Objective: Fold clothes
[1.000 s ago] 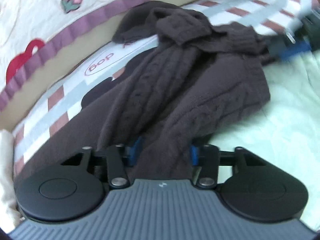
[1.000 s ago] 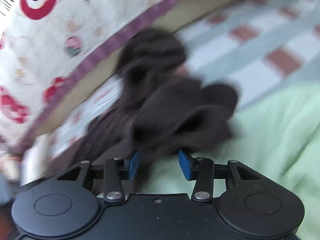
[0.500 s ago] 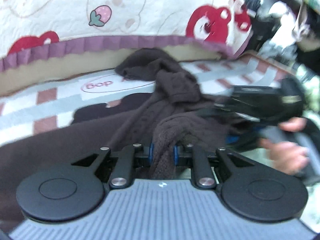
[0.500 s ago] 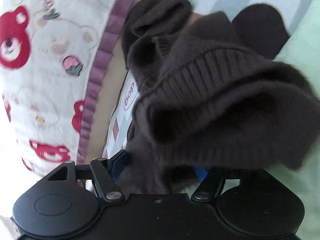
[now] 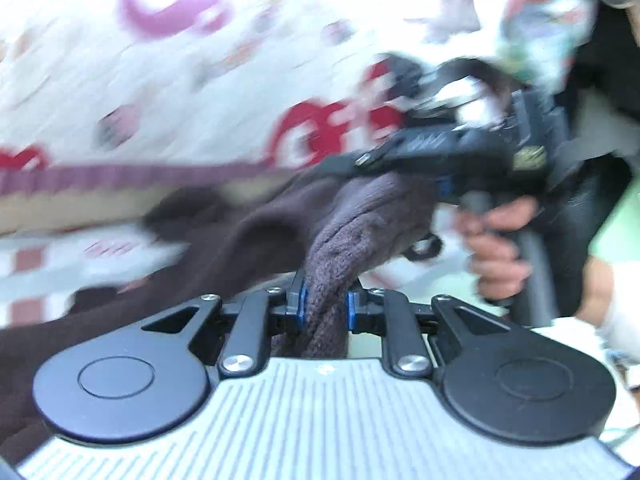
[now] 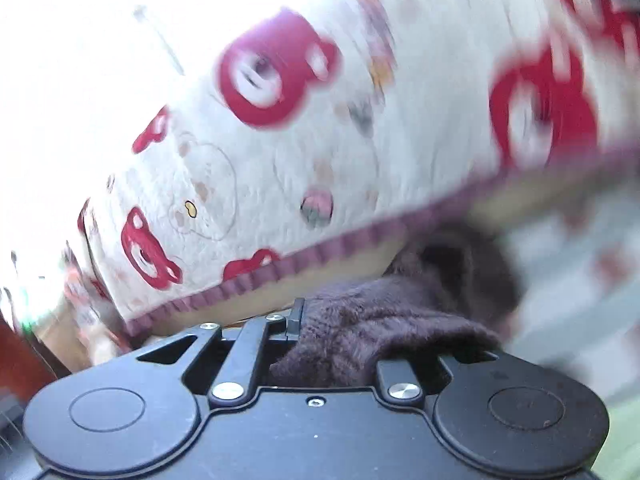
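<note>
Brown knit fills both views: the sweater (image 5: 256,240) trails from the checked bedsheet (image 5: 44,264) up into both grippers. Only the left wrist view shows the two tools together. There the left gripper (image 5: 323,306) has its blue pads (image 5: 303,300) narrow and pressed on a thick rope of the knit, while the right gripper (image 5: 432,184) crosses the upper right of the picture, held by a bare hand (image 5: 500,240) wrapped around its grey handle, with the sweater hanging beneath it. The right wrist view shows none of that; it gives only the right gripper's (image 6: 340,320) own linkage, with a fuzzy hem of the sweater heaped across the gap so that the far finger is buried. Its jaws are closing with the cloth between them, and the fabric bunched there looks pinched.

A second ago the sweater lay spread on the sheet with both grippers low beside it, the right one gaping around the knit; now the garment is lifted off the bed and both views are blurred. The bear-print quilt (image 6: 280,152) with its purple frill fills far more of each picture than before. Both grippers point slightly downward
</note>
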The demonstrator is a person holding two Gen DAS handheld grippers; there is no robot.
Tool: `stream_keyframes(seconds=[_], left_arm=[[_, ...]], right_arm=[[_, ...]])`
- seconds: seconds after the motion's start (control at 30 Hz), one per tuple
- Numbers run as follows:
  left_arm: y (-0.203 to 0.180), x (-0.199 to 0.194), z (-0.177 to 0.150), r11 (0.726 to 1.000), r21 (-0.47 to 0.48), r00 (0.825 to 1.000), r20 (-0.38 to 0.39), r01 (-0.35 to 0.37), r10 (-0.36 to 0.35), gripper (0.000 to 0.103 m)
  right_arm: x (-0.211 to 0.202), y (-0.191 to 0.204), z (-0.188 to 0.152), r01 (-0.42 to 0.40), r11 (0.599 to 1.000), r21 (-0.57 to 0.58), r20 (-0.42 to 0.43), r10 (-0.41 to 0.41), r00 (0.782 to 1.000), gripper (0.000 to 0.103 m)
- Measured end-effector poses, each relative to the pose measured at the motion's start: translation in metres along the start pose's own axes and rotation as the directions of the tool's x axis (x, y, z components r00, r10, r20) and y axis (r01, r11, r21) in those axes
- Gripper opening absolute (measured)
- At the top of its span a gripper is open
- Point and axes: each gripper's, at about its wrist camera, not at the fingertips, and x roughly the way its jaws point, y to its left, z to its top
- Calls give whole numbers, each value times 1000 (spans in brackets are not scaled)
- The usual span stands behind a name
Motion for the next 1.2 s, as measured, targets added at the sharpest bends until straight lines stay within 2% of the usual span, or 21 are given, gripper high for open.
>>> stream_keyframes(seconds=[0.1,0.13,0.17,0.2,0.27,0.37,0.4,0.43,0.5,0.53,0.6,0.67,0.77,0.83,0.93,1.0,1.07,1.1,1.13,1.17,1.2], left_arm=[[-50,15,5,997,5,996,-49,80,-80,29],[-56,25,-1,994,-20,991,-83,103,-104,48],[-58,36,-9,993,-47,986,-123,105,-110,61],[-56,46,-20,994,-68,980,-170,91,-101,61],[-40,59,-39,995,-94,965,-260,15,-39,61],[5,58,-65,975,-93,920,-360,-201,155,62],[20,53,-71,957,-51,894,-374,-287,248,63],[36,49,-77,929,4,856,-387,-370,343,65],[68,43,-83,877,66,792,-400,-476,460,67],[85,40,-85,861,65,769,-421,-504,481,67],[109,38,-83,850,34,755,-440,-526,485,68],[118,37,-85,868,14,776,-442,-496,450,73],[113,56,-91,916,3,818,-450,-401,359,77],[107,78,-97,933,23,827,-456,-358,328,78],[117,115,-99,940,8,826,-476,-340,303,78],[133,135,-99,938,-40,824,-492,-345,281,71],[138,156,-98,961,-18,816,-532,-276,225,47],[140,166,-97,971,-7,810,-553,-240,196,40],[139,170,-93,974,32,807,-555,-223,202,29],[137,174,-89,976,72,804,-557,-205,210,11],[136,178,-84,976,111,801,-558,-187,217,9]], right_arm=[[-41,-12,-4,161,982,-102,-37,-166,986,12],[-41,-27,-16,240,964,-117,-63,-248,967,11],[-41,-43,-27,317,939,-134,-87,-330,940,12],[-41,-58,-39,391,907,-153,-110,-409,906,11],[-36,-96,-64,511,845,-155,-172,-533,829,11],[-30,-135,-95,556,828,-72,-246,-555,795,12],[-29,-136,-99,551,832,-64,-243,-549,800,12],[-28,-137,-103,546,836,-56,-240,-542,805,12],[-27,-140,-105,534,844,-54,-237,-530,814,13],[-26,-143,-103,529,847,-52,-237,-525,817,14],[-26,-147,-101,516,855,-46,-235,-512,826,14],[-30,-148,-101,499,866,-37,-229,-493,839,14],[-32,-146,-100,478,878,-16,-223,-469,855,14],[-34,-145,-101,466,885,-16,-220,-458,861,14],[-37,-140,-101,443,896,-37,-215,-440,872,15],[-39,-135,-100,419,906,-67,-212,-423,881,15],[-42,-130,-98,394,914,-96,-209,-405,890,14],[-43,-127,-97,381,916,-124,-206,-399,894,14],[-44,-123,-95,367,917,-153,-203,-393,897,14],[-45,-122,-94,355,921,-164,-200,-383,902,14],[-46,-120,-92,342,923,-175,-198,-373,906,14]])
